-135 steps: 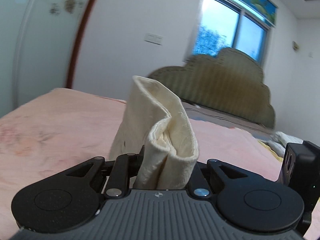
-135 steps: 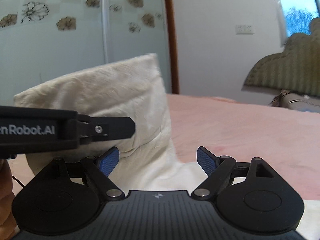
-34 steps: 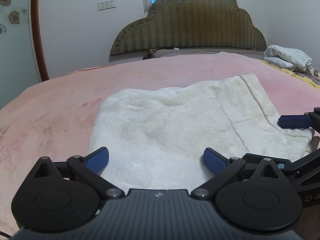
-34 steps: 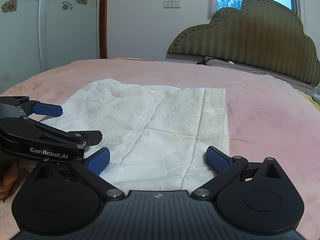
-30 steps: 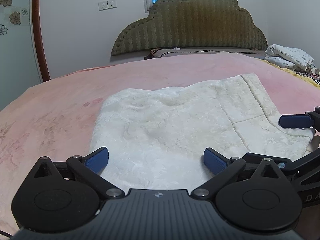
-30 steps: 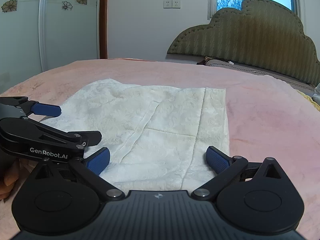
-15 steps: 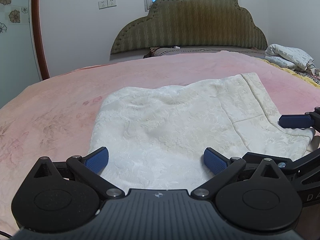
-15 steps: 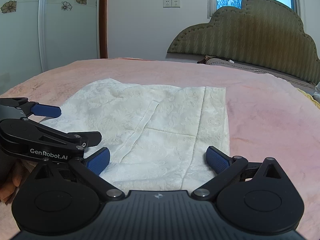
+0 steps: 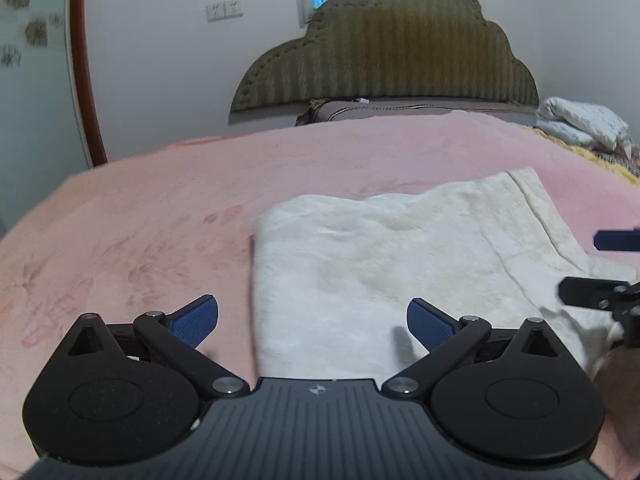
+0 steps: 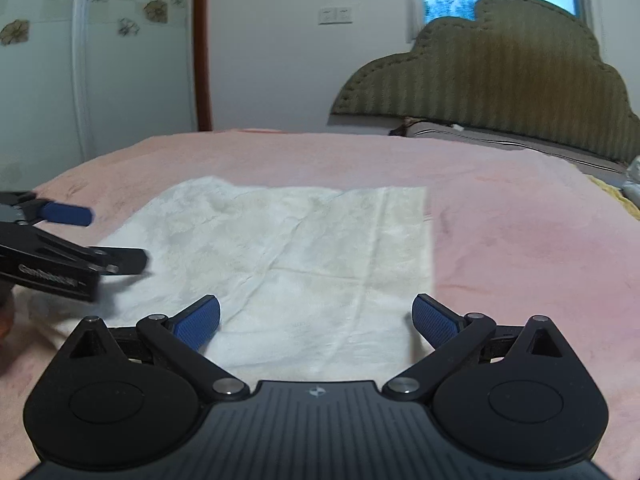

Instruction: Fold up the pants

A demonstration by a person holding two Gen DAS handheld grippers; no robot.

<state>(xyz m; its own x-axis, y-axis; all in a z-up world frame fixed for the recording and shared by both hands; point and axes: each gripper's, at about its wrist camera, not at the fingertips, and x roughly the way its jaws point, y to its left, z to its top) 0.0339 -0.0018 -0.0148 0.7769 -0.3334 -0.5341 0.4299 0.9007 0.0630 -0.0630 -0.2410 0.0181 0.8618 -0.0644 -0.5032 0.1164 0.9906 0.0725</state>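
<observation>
Pants lie folded flat ahead of both tongs; we hold the left gripper and right gripper spread, empty, presumably to regrasp.

Left gripper: jaws spread wide, blue pads well apart, nothing held between them; body level and pointing forward. Right gripper: jaws likewise spread wide, blue pads well apart, nothing held; body level and pointing forward. Both units sit side by side at similar height. Each appears at the edge of the other's wrist view, blurred, with jaws parted.
</observation>
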